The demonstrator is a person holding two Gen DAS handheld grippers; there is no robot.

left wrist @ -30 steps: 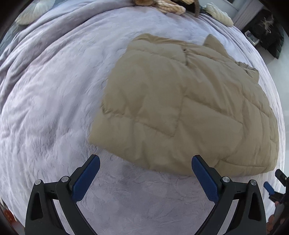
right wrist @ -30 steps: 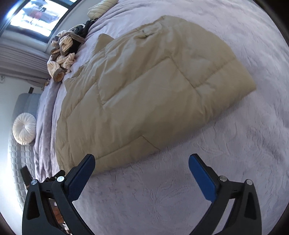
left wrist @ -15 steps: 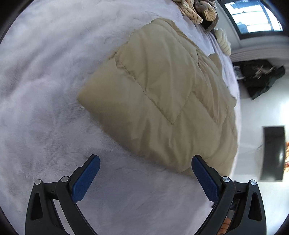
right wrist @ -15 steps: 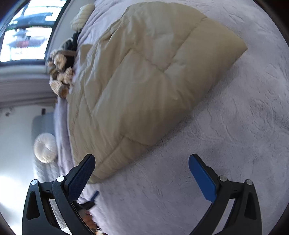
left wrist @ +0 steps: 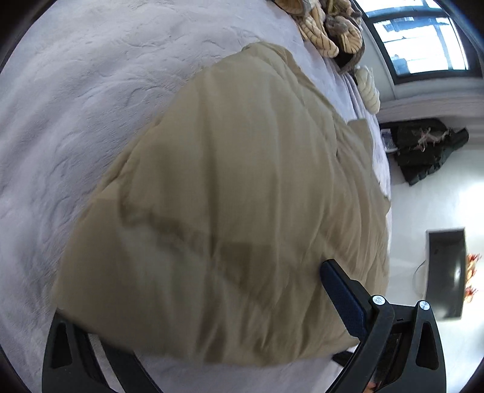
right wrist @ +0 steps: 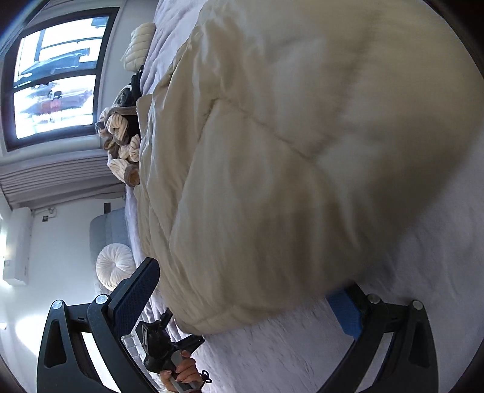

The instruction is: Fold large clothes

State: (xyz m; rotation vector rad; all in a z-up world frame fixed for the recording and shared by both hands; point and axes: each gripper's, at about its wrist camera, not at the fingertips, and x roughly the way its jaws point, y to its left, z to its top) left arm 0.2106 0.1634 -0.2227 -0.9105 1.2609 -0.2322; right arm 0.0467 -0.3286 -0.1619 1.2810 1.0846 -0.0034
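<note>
A large beige quilted jacket (left wrist: 242, 196) lies folded on the pale lilac bedspread (left wrist: 75, 90). My left gripper (left wrist: 211, 305) is open, its jaws straddling the jacket's near edge; one blue pad (left wrist: 341, 299) lies on top and the other finger is hidden under the fabric. In the right wrist view the jacket (right wrist: 302, 151) fills the frame. My right gripper (right wrist: 245, 296) is open too, straddling the near edge, one pad (right wrist: 136, 296) beside it at the left and the other pad (right wrist: 345, 308) partly under it at the right.
A pile of striped knitted clothes (left wrist: 326, 27) lies at the head of the bed by the window (left wrist: 420, 42). A dark heap (left wrist: 423, 151) and a black screen (left wrist: 444, 272) are on the white floor. A round cushion (right wrist: 115, 266) sits beside the bed.
Both grippers have tilted and moved forward onto the jacket's near edge. The jacket now sits between the jaws of each, where before it lay well ahead of them.
</note>
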